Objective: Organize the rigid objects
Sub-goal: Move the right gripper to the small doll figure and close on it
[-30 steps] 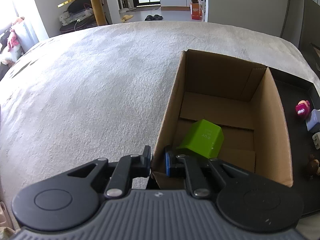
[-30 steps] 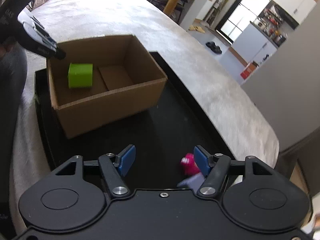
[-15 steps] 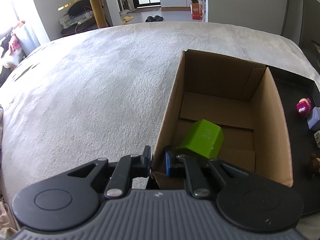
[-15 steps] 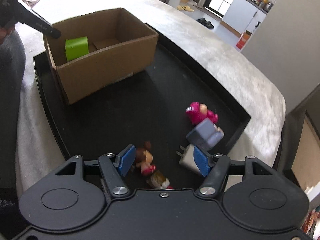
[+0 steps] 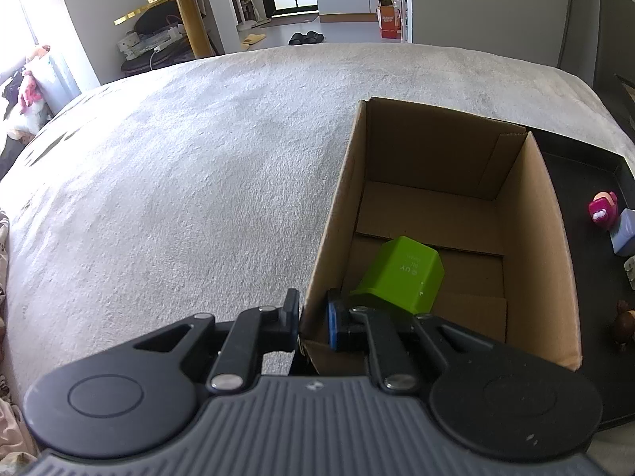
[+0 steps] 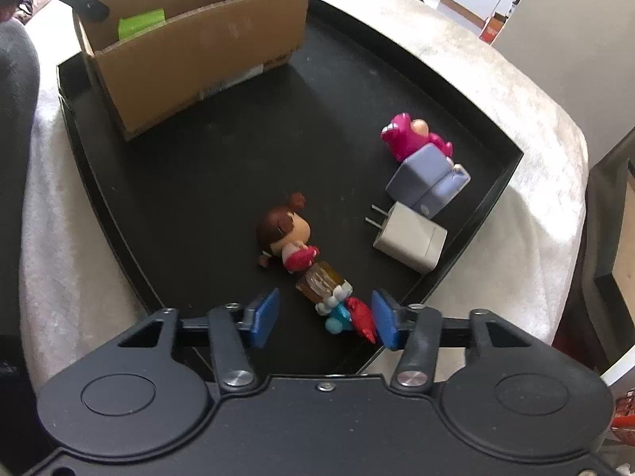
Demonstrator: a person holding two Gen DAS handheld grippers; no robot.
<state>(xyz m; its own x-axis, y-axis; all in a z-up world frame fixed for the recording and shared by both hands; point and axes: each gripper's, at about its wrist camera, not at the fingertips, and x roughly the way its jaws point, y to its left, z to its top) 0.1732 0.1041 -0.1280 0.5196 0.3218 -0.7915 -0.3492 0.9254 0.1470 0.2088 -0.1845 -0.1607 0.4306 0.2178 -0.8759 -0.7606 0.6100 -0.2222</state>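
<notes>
In the left wrist view, the left gripper (image 5: 312, 316) is seen at the bottom centre of the frame, clamped on the near left wall of the cardboard box (image 5: 337, 214), with 1 finger outside the wall and 1 inside. A green block (image 5: 401, 275) is seen lying tilted on the box floor, just beyond the inner finger. The box stands on a black tray (image 5: 587, 166), which rests on a pale fabric surface (image 5: 178, 182).

In the right wrist view, the right gripper (image 6: 323, 319) is placed at the lower centre of the frame, low over the tray (image 6: 198, 166). Its jaws are closing. Between the blue pads (image 6: 265, 317) the lower end of a small figure (image 6: 341, 309) is found, blue, red and amber in colour; the right pad sits just beside its red part, while a clear gap is left at the left pad. A brown-haired doll (image 6: 283, 234) lies touching the upper end of that figure. To the right, a white plug adapter (image 6: 410, 242) lies near the tray rim. Above it a lavender block (image 6: 426, 180) is seen, and a pink figure (image 6: 408, 135) touches it from above. The box (image 6: 198, 47) occupies the upper left of the frame, with the green block (image 6: 141, 25) showing inside.
</notes>
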